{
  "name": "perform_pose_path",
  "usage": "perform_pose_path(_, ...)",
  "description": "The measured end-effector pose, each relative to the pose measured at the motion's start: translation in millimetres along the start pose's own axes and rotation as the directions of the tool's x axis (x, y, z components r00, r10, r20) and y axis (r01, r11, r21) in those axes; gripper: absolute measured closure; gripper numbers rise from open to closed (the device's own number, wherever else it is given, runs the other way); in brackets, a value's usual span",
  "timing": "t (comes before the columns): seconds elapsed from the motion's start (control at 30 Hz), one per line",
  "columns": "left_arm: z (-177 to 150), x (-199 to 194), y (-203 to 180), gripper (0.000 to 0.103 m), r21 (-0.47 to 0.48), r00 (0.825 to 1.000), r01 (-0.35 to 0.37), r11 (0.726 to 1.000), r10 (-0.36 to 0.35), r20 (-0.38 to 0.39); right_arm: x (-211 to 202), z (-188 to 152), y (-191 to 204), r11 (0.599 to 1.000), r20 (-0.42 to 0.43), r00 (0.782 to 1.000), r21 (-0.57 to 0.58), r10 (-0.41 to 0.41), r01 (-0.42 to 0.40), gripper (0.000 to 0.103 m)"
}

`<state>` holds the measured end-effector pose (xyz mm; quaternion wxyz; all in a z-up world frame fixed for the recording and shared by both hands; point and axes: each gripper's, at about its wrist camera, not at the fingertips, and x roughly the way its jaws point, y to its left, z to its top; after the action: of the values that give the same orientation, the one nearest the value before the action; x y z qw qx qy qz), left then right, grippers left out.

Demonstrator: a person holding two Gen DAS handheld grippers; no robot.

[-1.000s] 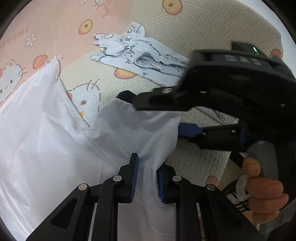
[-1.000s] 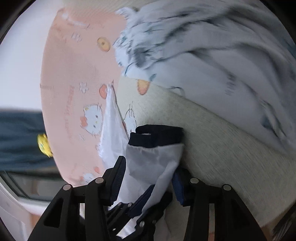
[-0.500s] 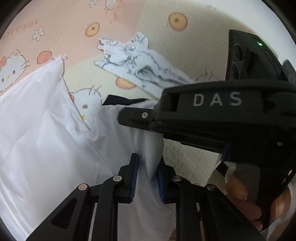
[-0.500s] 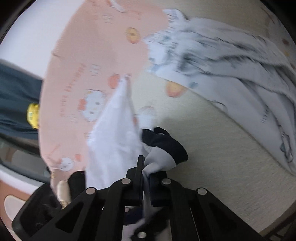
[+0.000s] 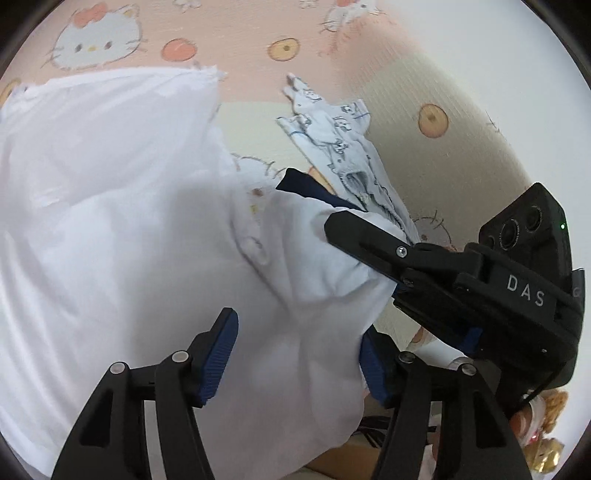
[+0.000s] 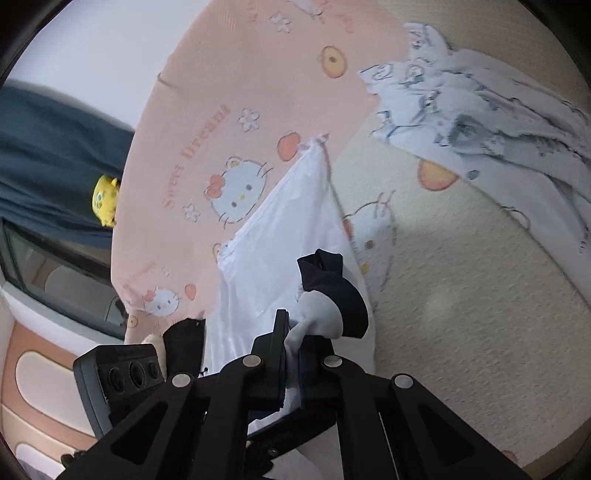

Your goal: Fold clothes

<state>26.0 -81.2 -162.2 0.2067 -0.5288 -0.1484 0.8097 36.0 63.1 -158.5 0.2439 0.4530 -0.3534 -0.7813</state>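
Left wrist view: left gripper [image 5: 295, 354] spread wide, blue pads either side of the white shirt [image 5: 122, 229], fabric bulging between them but not pinched. The shirt covers the left and middle of the view, draped over the cat-print bedspread [image 5: 229, 33]. Its navy-trimmed sleeve [image 5: 314, 192] points away from the left gripper. The right gripper [image 5: 376, 240] comes in from the right side, its finger lying over the sleeve cloth; whether it is clenched cannot be told from here. Beyond the sleeve, a pale printed garment [image 5: 332, 136] lies on the bedspread.

Right wrist view: right gripper [image 6: 293, 354] clenched on a bunch of the white shirt [image 6: 280, 229] just below the navy cuff [image 6: 332, 284]. The shirt trails away from the cuff across the bedspread [image 6: 229, 110]. Printed garment [image 6: 480, 122] lies well apart, upper right of the cuff.
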Motion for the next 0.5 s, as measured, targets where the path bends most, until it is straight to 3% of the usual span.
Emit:
perform_pose_path(0.17,-10,-7,10,0.043,0.012,1.0,-0.018,1.0,0.019,-0.011,23,-6,9,0.997,-0.106,0.993,-0.058,-0.057,0.052,0.101)
perform_pose_path(0.33,-20,-14,21,0.043,0.024,0.999,-0.037,0.999,0.037,-0.021,47,-14,13,0.991,-0.21,0.972,-0.104,-0.109,0.088,0.098)
perform_pose_path(0.37,-21,-15,22,0.043,0.028,0.999,-0.039,0.999,0.04,-0.024,50,-14,12,0.993,-0.226,0.969,-0.091,-0.097,0.078,0.094)
perform_pose_path(0.4,-21,-15,22,0.043,0.029,0.999,-0.038,0.999,0.039,-0.025,53,-15,10,0.997,-0.254,0.965,-0.059,-0.061,0.048,0.073)
perform_pose_path(0.43,-22,-15,22,0.043,0.024,0.999,-0.035,0.999,0.035,-0.025,55,-16,7,1.0,-0.281,0.959,-0.025,-0.024,0.018,0.062)
perform_pose_path(0.47,-21,-15,23,0.043,0.016,0.999,-0.032,0.999,0.032,-0.024,56,-17,5,1.0,-0.294,0.956,-0.001,0.003,-0.003,0.044)
perform_pose_path(0.5,-20,-15,24,0.043,0.005,0.999,-0.029,1.0,0.029,-0.021,53,-18,6,1.0,-0.284,0.959,0.007,0.012,-0.011,0.043)
